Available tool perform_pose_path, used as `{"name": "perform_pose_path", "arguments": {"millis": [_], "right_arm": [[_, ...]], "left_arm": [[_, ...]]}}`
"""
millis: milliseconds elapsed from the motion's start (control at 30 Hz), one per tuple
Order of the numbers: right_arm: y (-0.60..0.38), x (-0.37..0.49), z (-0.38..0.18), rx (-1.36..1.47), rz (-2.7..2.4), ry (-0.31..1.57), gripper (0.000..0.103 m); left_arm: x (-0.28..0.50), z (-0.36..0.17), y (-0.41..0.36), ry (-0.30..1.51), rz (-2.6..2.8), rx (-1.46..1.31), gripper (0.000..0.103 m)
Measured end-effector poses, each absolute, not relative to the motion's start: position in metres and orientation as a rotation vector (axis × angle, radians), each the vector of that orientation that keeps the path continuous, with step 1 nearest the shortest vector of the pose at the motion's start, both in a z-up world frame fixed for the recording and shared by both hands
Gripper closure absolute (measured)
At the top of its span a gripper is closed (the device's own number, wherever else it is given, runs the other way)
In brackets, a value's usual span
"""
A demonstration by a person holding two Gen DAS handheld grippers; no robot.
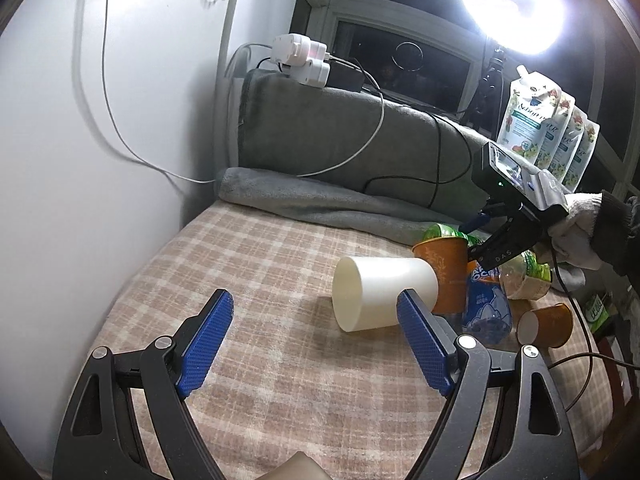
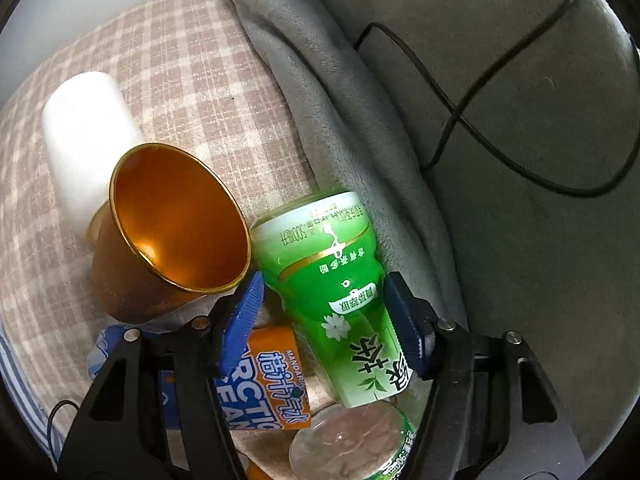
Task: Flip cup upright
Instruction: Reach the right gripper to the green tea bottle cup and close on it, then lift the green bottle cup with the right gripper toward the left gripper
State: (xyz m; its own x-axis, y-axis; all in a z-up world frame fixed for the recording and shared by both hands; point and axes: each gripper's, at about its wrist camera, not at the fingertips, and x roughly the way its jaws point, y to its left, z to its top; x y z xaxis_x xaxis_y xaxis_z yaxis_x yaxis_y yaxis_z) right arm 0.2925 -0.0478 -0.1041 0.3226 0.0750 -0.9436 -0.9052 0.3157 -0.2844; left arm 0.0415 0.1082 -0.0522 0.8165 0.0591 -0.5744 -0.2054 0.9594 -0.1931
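Your left tool (image 1: 316,340) is wide open and holds nothing. It sits low in the frame, over the checked bed (image 1: 256,248). The white cup (image 1: 382,294) lies on its side in the middle of the left view, flat end toward you. Its body is just past the right blue pad (image 1: 424,344). I think this is the cup to flip.

Slide the tool a bit to the right first, so the cup sits between both pads. Grab it around the middle, not at the end. The bed is soft, so set the cup down slowly or it may tip.

Right behind the white cup stands an orange cup (image 1: 444,268), already upright. They look close or touching, so lift gently and do not knock it.

Farther right, your right tool (image 2: 324,316) is open around a green bottle (image 2: 340,280). The pads are beside the bottle, but I cannot tell if they touch it. Keep that tool quiet while the left one works. A blue bottle (image 1: 486,300) and another orange cup (image 1: 546,326) lie near too.
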Motion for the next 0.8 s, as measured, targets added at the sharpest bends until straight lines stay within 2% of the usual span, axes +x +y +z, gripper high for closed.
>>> {"name": "perform_pose_path", "arguments": {"millis": [267, 500, 800], "right_arm": [[-0.052, 0.289, -0.121, -1.067, 0.821, 1.001, 0.033], [-0.051, 0.291, -0.131, -1.061, 0.803, 0.985, 0.035], [-0.074, 0.28, -0.099, -0.968, 0.798, 0.948, 0.035]], "left_arm": [[0.042, -0.053, 0.11, 0.61, 0.14, -0.266, 0.019], [0.042, -0.053, 0.11, 0.609, 0.149, -0.255, 0.019], [0.043, -0.055, 0.107, 0.612, 0.14, -0.254, 0.019]]}}
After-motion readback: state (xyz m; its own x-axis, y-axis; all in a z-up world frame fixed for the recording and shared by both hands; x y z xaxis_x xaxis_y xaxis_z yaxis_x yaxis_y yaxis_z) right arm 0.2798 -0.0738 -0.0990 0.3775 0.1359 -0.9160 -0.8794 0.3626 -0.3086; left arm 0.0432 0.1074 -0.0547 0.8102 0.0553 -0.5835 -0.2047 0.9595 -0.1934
